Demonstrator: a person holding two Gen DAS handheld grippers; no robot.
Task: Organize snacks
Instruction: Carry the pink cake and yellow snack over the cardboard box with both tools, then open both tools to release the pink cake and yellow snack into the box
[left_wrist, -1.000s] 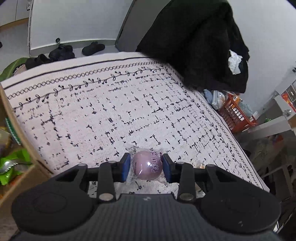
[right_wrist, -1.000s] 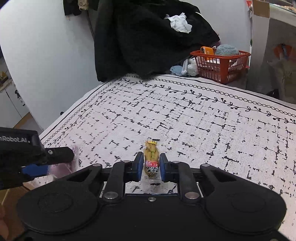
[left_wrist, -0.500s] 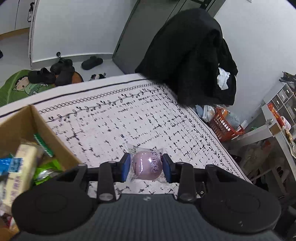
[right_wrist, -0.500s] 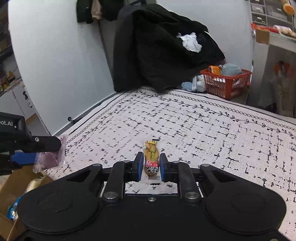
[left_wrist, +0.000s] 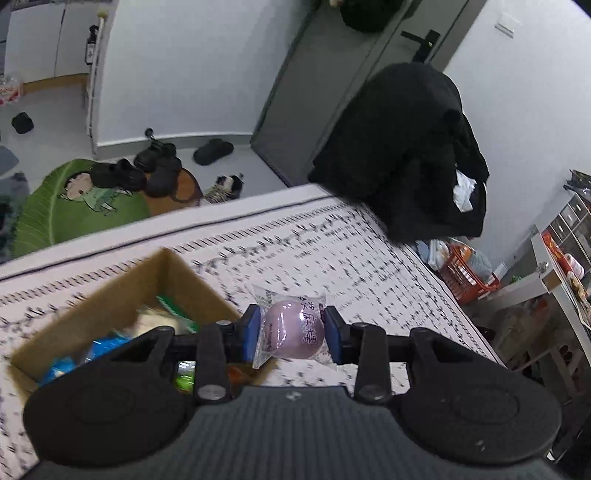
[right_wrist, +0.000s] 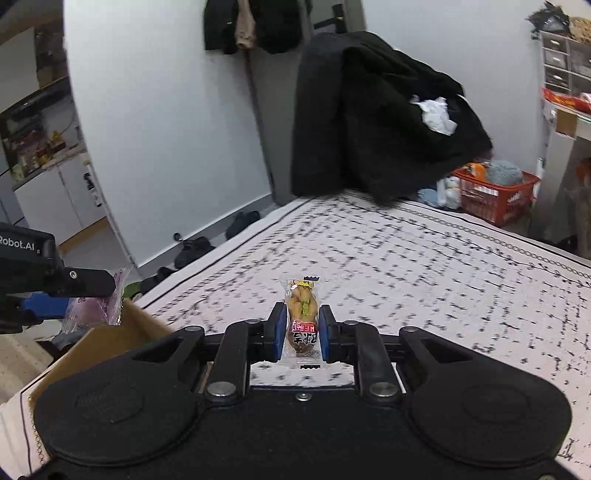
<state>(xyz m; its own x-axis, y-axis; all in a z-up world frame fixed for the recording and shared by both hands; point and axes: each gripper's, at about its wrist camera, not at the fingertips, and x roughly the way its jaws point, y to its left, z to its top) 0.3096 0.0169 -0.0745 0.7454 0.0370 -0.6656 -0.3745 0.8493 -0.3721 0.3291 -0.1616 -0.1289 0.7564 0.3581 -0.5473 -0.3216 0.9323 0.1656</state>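
My left gripper (left_wrist: 291, 334) is shut on a round purple snack (left_wrist: 293, 332) in a clear wrapper, held in the air above the near right corner of a cardboard box (left_wrist: 122, 284). The box sits on the patterned bedspread (left_wrist: 332, 258) and holds several packets, blue and green among them. My right gripper (right_wrist: 302, 334) is shut on a small clear packet of yellow-brown snack (right_wrist: 302, 314) with a red label, above the bedspread (right_wrist: 406, 266). In the right wrist view the left gripper (right_wrist: 81, 291) with its purple snack (right_wrist: 99, 302) hangs at the left over the box (right_wrist: 107, 339).
A black coat (left_wrist: 406, 147) hangs at the far edge of the bed. An orange basket (left_wrist: 465, 273) and white shelving (left_wrist: 554, 266) stand to the right. Shoes (left_wrist: 159, 170) and a green mat (left_wrist: 55, 210) lie on the floor beyond the bed.
Both grippers have risen and drawn back with their snacks. The box has come into view at the left, now below the left gripper.
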